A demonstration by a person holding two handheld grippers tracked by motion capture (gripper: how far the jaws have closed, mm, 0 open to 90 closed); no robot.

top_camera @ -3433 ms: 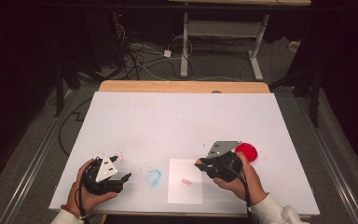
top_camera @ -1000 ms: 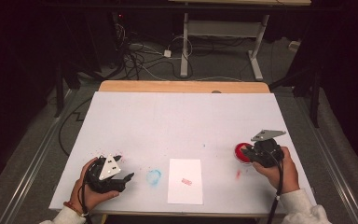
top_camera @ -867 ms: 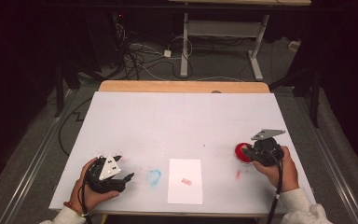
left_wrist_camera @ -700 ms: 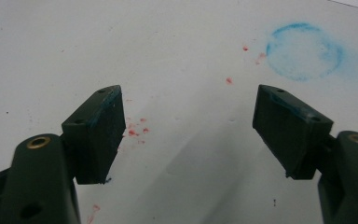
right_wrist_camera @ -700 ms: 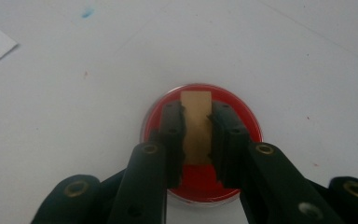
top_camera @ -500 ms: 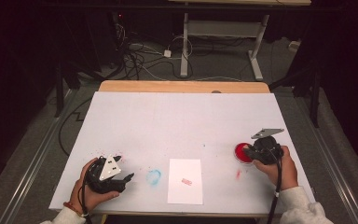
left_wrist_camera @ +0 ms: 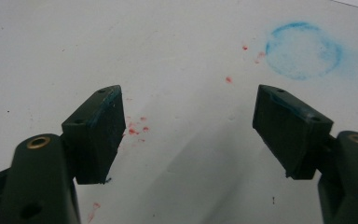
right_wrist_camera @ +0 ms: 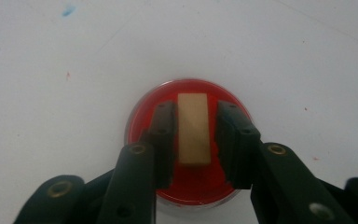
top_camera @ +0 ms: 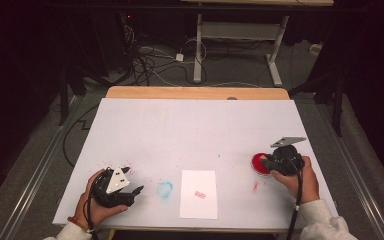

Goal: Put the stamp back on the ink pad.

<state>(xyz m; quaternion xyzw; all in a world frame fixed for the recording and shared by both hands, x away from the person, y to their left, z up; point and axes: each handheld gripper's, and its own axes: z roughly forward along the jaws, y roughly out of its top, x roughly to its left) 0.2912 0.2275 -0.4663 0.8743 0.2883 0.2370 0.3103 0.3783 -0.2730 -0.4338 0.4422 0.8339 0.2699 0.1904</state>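
Near the desk's (top_camera: 195, 120) front left corner the left tongs (left_wrist_camera: 186, 133) gape wide with nothing between them. A blue ring stain (top_camera: 165, 189) and a sheet of paper (top_camera: 198, 194) lie along the front edge. Toward the right edge, the right tongs (right_wrist_camera: 193, 140) have just been opening; a wooden stamp (right_wrist_camera: 193, 128) stands between them on the red ink pad (right_wrist_camera: 191, 184), gaps either side

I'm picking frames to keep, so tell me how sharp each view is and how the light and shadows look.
High view: the white table is evenly lit, the room behind dark, small details soft. Left gripper view: the left claw looks fairly crisp and throws a faint shadow on the table; the blue ring stain is soft. Right gripper view: the wooden stamp on the red ink pad is slightly blurred, without glare.
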